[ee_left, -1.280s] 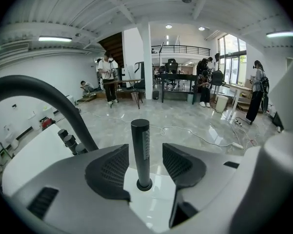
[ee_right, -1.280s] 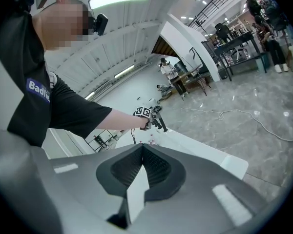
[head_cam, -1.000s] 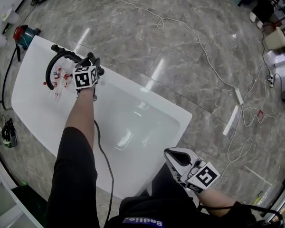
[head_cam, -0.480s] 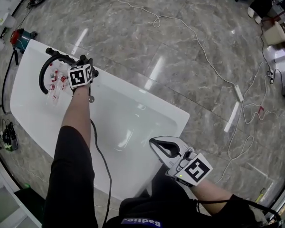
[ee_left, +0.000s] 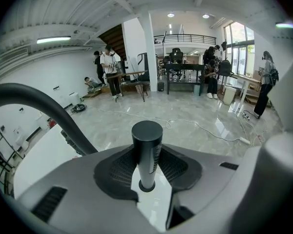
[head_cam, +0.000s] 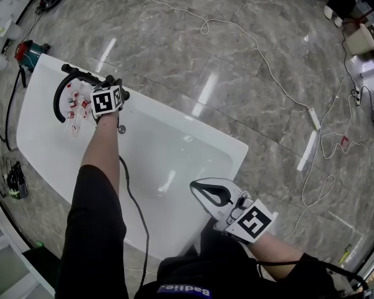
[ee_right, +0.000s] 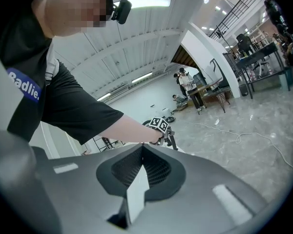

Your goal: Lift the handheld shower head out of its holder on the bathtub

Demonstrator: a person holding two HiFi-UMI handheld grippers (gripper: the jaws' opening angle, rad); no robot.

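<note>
Grippers: two – the left gripper at the far end of the bathtub, the right gripper over the near rim.
Shower head: one; its dark round handle stands upright exactly between the left jaws, with its foot in the holder on the tub rim just below the pads.
Left jaws: they have just been closing, and the two ribbed pads now lie against the handle, one on each side.
Right jaws: closed tip to tip, with nothing between them; the left gripper shows far beyond their tips.
Hose: one black hose, curving in an arc to the left of the left jaws.
Bathtub: one, white, under both grippers.
Red-marked fittings: a small group beside the left jaws – too small to count.
Floor cable: one long white cable on the marble floor, well beyond both jaws.
Change: the right gripper has come further in over the tub than one second ago; the left gripper has stayed at the handle.
</note>
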